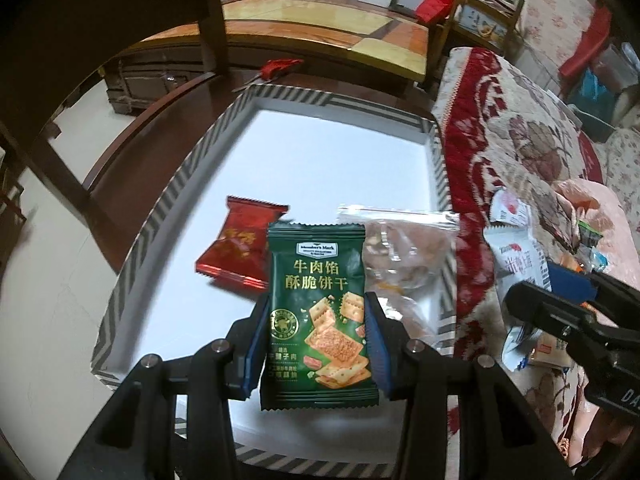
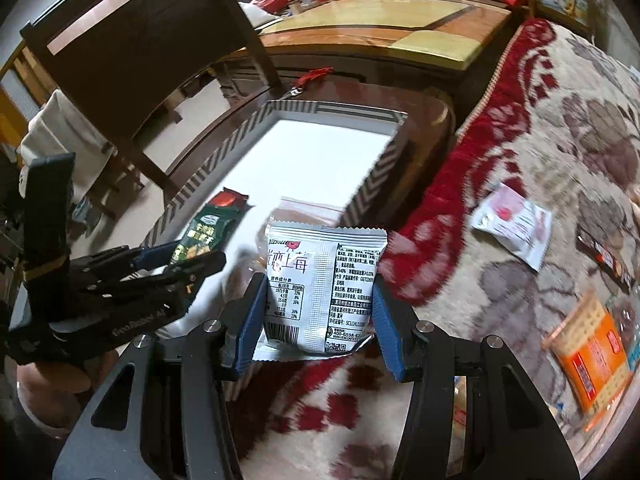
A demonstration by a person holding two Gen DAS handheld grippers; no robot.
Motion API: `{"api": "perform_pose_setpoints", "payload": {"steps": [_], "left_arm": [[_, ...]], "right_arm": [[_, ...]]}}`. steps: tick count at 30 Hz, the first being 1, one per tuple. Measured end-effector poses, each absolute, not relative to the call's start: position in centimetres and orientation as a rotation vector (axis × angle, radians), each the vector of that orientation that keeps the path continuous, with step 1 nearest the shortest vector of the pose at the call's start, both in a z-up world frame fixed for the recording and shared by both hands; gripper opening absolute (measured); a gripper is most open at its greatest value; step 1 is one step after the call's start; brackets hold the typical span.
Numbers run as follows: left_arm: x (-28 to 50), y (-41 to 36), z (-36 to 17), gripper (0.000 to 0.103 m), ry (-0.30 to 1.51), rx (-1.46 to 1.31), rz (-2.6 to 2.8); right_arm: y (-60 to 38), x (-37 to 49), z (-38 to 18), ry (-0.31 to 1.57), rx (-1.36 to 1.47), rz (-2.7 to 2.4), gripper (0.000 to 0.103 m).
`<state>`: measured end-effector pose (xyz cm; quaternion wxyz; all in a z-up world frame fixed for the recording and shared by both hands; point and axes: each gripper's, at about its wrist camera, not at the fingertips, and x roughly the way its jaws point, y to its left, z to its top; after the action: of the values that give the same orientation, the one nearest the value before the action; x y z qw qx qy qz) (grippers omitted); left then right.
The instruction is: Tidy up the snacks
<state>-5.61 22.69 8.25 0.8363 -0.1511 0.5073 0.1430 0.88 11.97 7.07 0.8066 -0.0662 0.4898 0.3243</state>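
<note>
My left gripper point(image 1: 316, 340) is shut on a green cracker packet point(image 1: 318, 312), held upright over the white box with the striped rim point(image 1: 176, 192). Inside the box lie a red snack packet point(image 1: 236, 248) and a clear bag of brown snacks point(image 1: 404, 264). In the right wrist view, my right gripper point(image 2: 316, 320) is shut on a white strawberry snack packet point(image 2: 320, 288), held above the box's near right corner and the red patterned cloth point(image 2: 500, 160). The left gripper point(image 2: 192, 264) with the green packet point(image 2: 204, 236) shows at the left of that view.
More snacks lie on the cloth at the right: a pink-white packet point(image 2: 512, 224), an orange box point(image 2: 592, 352), a dark bar point(image 2: 608, 260). A dark wooden chair point(image 2: 152, 60) stands behind the box. A wooden cabinet point(image 2: 380, 36) lies beyond.
</note>
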Motion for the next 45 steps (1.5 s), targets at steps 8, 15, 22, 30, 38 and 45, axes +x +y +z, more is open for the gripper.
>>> {"api": "perform_pose_setpoints", "payload": {"steps": [8, 15, 22, 30, 38, 45], "left_arm": [[-6.3, 24.6, 7.2, 0.046, 1.088, -0.344, 0.354], [-6.9, 25.9, 6.5, 0.047, 1.097, -0.358, 0.392], [-7.0, 26.7, 5.7, 0.047, 1.115, -0.366, 0.419], [-7.0, 27.2, 5.0, 0.053, 1.137, -0.380, 0.458], [-7.4, 27.2, 6.0, 0.080, 1.115, -0.400, 0.482], [-7.5, 25.7, 7.5, 0.084, 1.086, -0.368, 0.465]], "right_arm": [[16.1, 1.3, 6.8, 1.057, -0.203, 0.749, 0.050], [19.9, 2.4, 5.7, 1.074, -0.259, 0.768, 0.050], [22.5, 3.8, 3.7, 1.101, -0.312, 0.742, 0.050], [23.5, 4.9, 2.9, 1.104, -0.260, 0.749, 0.051], [21.5, 4.2, 4.3, 1.086, -0.142, 0.776, 0.052], [18.1, 3.0, 6.0, 1.051, -0.089, 0.747, 0.052]]}}
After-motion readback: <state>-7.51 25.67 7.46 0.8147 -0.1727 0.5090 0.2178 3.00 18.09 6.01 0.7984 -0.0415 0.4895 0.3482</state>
